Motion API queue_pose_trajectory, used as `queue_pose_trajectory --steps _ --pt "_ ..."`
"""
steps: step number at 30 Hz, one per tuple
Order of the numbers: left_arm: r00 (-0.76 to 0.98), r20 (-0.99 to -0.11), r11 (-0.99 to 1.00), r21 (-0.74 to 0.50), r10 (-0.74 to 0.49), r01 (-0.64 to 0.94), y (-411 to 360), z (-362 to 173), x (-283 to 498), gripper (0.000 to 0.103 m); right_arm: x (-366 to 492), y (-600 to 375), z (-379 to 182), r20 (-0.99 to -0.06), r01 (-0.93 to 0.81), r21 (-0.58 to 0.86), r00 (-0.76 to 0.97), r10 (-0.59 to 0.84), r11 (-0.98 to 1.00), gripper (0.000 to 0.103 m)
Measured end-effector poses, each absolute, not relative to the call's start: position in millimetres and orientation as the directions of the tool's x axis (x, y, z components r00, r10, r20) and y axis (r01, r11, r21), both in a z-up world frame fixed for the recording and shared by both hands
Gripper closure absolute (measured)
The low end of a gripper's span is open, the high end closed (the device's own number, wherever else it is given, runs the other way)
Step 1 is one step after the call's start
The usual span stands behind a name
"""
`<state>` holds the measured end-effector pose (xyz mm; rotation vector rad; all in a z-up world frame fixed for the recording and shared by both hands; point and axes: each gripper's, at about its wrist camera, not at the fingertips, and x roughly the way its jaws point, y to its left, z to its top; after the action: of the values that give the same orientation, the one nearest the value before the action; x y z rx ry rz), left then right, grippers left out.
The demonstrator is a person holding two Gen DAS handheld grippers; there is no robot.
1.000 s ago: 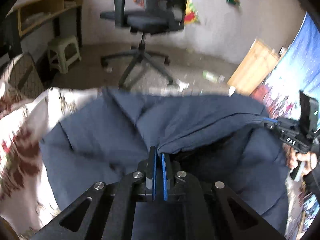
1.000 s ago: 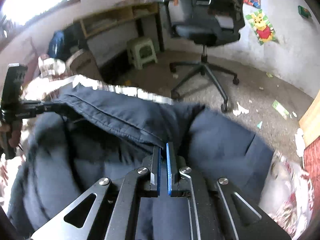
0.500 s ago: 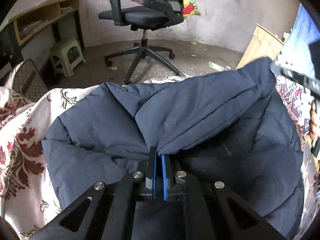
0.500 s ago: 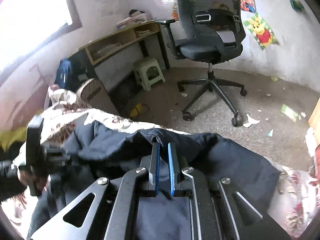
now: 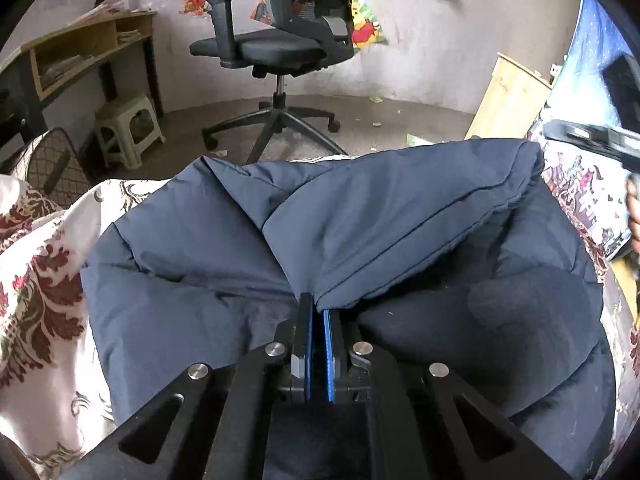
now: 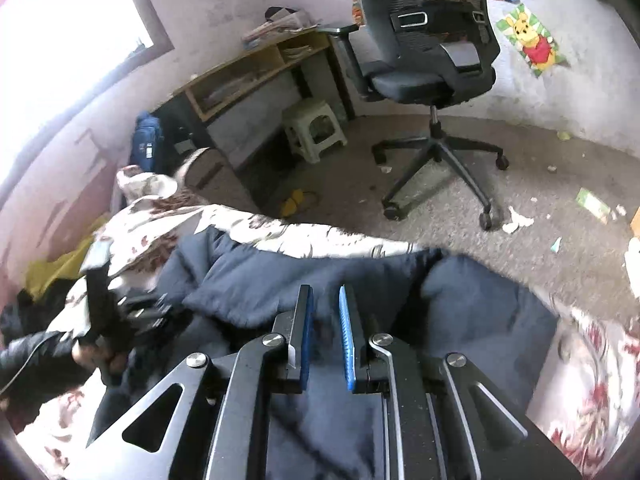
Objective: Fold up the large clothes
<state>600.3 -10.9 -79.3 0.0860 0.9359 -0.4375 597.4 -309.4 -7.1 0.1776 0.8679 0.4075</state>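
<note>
Right now a dark navy padded jacket point(image 5: 360, 240) lies spread over a bed covered by a white sheet with a dark red floral print point(image 5: 44, 280), and a long folded flap of the jacket runs across its upper part toward the far right. From the left wrist view, the left hand-held gripper point(image 5: 318, 312) has its blue pads nearly together, pinching the lower corner of that flap's edge, with the cloth rising out of the narrow gap. At the right edge of the same view the right hand-held gripper point(image 5: 592, 140) shows only as a blurred black body with part of a hand point(image 5: 634, 208) beneath it. From the right wrist view, the right hand-held gripper point(image 6: 324, 300) has its jaws opening, a clear gap between the blue pads, and nothing pressed between them; the jacket point(image 6: 460, 300) lies below and beyond the tips, somewhat blurred. The left hand-held gripper point(image 6: 148, 312) appears at the left of that view, held by a hand in a dark sleeve point(image 6: 36, 360), its tips against the jacket's fold. Beyond the bed stand a black office chair point(image 5: 280, 48), a pale green plastic stool point(image 5: 128, 128) and a wooden desk point(image 5: 80, 52) on a littered floor point(image 6: 560, 184)
</note>
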Motion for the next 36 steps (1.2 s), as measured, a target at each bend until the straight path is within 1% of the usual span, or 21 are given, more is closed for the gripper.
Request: queue_pose_trajectory --steps 1,5,7,9,11,13,15,16,18,19,21,23,25,27,31,34,36 --pt "0.512 -0.793 0.907 -0.117 -0.331 0.405 -10.8 -79.1 598.6 0.098 605.4 -303.9 -10.2 -0.715 -0.273 0.307 0.567 0.410 0.912 0.091" --pt "0.513 -0.773 0.885 -0.129 -0.373 0.448 -1.8 -63.4 582.4 0.098 627.6 -274.0 -57.5 -0.807 -0.240 0.302 0.451 0.381 0.923 0.090" --pt "0.522 -0.745 0.867 -0.149 -0.415 0.476 6.3 -51.4 571.8 0.098 619.9 -266.3 -68.1 -0.818 -0.262 0.273 0.444 0.366 0.926 0.090" --pt "0.553 -0.694 0.849 -0.164 -0.461 0.502 10.8 -35.3 560.6 0.098 612.7 -264.2 -74.5 -0.816 -0.292 0.244 0.454 0.358 0.925 0.090" --pt "0.572 -0.643 0.833 -0.201 -0.509 0.515 6.1 -23.5 561.9 0.098 611.4 -267.5 -77.0 -0.808 -0.285 0.262 0.458 0.371 0.922 0.090" --pt "0.562 -0.628 0.821 -0.240 -0.538 0.518 -9.5 -22.4 575.2 0.098 609.8 -272.3 -79.1 -0.799 -0.265 0.294 0.459 0.389 0.918 0.090" --pt "0.522 -0.658 0.814 -0.258 -0.542 0.520 -32.2 -31.0 592.0 0.098 605.0 -274.2 -79.5 -0.805 -0.271 0.283 0.453 0.382 0.920 0.090" --pt "0.488 -0.697 0.815 -0.248 -0.526 0.524 -45.3 -39.6 601.9 0.098 603.5 -275.1 -78.9 -0.811 -0.277 0.270 0.450 0.373 0.922 0.091" --pt "0.422 -0.780 0.825 -0.203 -0.462 0.528 -64.2 -59.4 617.7 0.098 597.5 -275.4 -75.2 -0.835 -0.295 0.205 0.445 0.324 0.933 0.091" --pt "0.387 -0.822 0.832 -0.175 -0.418 0.527 -70.6 -71.6 623.4 0.098 594.8 -277.9 -73.3 -0.853 -0.300 0.150 0.442 0.277 0.942 0.091" --pt "0.347 -0.861 0.840 -0.154 -0.372 0.520 -72.5 -87.7 629.7 0.098 594.9 -281.7 -75.9 -0.877 -0.316 0.093 0.422 0.228 0.944 0.094" --pt "0.314 -0.879 0.851 -0.169 -0.358 0.497 -69.5 -99.3 639.3 0.100 599.5 -281.7 -82.8 -0.895 -0.330 0.082 0.391 0.215 0.940 0.095" --pt "0.285 -0.891 0.862 -0.190 -0.352 0.469 -68.6 -106.6 649.3 0.100 606.9 -274.8 -97.6 -0.907 -0.332 0.069 0.372 0.198 0.941 0.095" --pt "0.266 -0.900 0.871 -0.201 -0.344 0.448 -71.0 -115.7 656.9 0.100 614.4 -265.2 -113.8 -0.905 -0.329 0.035 0.390 0.169 0.944 0.095" --pt "0.299 -0.886 0.882 -0.211 -0.355 0.421 -69.5 -125.5 656.6 0.100 615.1 -258.0 -121.2 -0.882 -0.304 0.021 0.444 0.161 0.953 0.095" --pt "0.341 -0.867 0.885 -0.206 -0.364 0.418 -66.5 -126.3 645.8 0.100 603.8 -265.7 -107.5 -0.869 -0.282 0.078 0.451 0.204 0.956 0.095" --pt "0.366 -0.859 0.887 -0.190 -0.358 0.420 -66.7 -126.3 640.9 0.100 592.4 -267.4 -87.5 -0.831 -0.295 0.187 0.462 0.311 0.937 0.095"
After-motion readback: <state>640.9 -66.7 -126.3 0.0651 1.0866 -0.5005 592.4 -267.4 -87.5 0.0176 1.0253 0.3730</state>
